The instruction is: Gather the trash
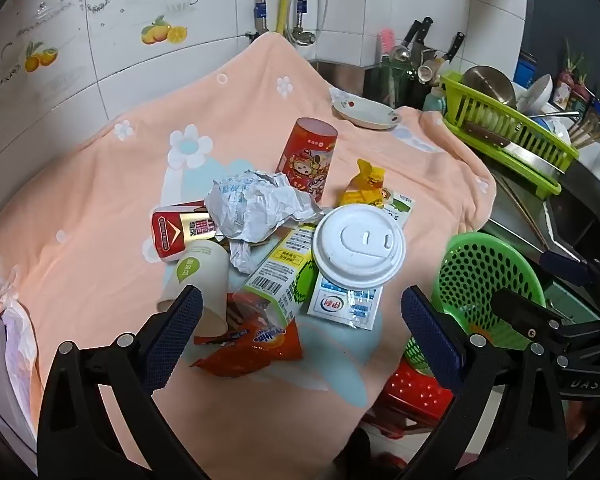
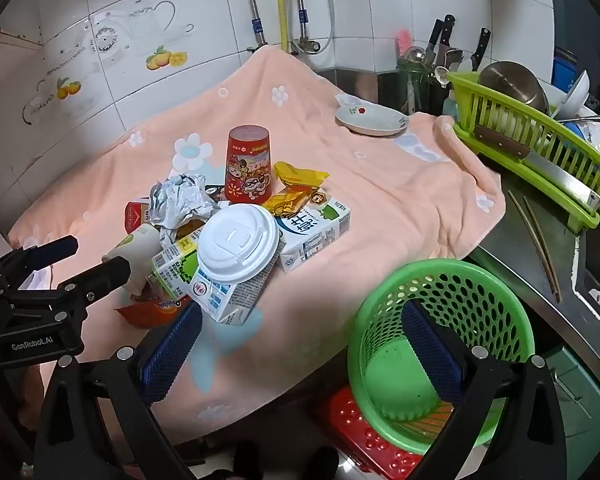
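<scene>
At lower centre, both the left gripper [image 1: 300, 312] and right gripper [image 2: 300, 332] gape empty; trash pile [image 1: 276, 236] lies centre, green basket [image 2: 440, 344] lower right past the towel [image 1: 100, 208] edge.

On the peach towel [image 2: 400, 200]: 1 white lid [image 2: 238, 244], 1 red printed cup [image 2: 249, 164], 1 paper cup [image 1: 198, 284], 3 cartons [image 2: 320, 232] [image 1: 284, 272] [image 1: 176, 232], 1 crumpled paper [image 1: 256, 208], 1 yellow wrapper [image 2: 296, 188], 1 orange wrapper [image 1: 260, 344], 1 plate [image 2: 372, 120] near the far edge. Beside its right edge, 1 green basket [image 2: 440, 280].
</scene>
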`<state>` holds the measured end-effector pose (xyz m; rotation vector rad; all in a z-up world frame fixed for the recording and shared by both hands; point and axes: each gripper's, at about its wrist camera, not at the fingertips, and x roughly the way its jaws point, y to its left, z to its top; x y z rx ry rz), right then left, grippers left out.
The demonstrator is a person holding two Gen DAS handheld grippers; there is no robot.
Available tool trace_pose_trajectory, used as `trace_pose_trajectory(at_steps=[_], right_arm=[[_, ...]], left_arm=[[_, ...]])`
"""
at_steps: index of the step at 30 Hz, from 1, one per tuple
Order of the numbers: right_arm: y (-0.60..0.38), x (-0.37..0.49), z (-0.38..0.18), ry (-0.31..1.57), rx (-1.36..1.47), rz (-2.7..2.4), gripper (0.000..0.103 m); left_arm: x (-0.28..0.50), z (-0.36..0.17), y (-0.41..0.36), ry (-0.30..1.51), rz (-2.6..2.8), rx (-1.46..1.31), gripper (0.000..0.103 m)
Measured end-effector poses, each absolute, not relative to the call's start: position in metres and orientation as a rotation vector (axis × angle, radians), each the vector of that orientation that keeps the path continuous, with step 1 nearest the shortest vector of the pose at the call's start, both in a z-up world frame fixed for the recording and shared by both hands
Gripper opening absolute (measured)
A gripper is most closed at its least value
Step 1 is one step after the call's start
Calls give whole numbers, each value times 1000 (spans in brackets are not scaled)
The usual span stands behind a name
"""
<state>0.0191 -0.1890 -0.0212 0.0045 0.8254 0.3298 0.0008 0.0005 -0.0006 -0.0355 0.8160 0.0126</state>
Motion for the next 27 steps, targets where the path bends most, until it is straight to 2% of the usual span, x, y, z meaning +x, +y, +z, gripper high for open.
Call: trace_pose_trajectory(at_steps=[27], right_arm=[[-187,23,-25,829,-5,316,97]], left_arm=[[5,-11,4,857,2,-72,98]])
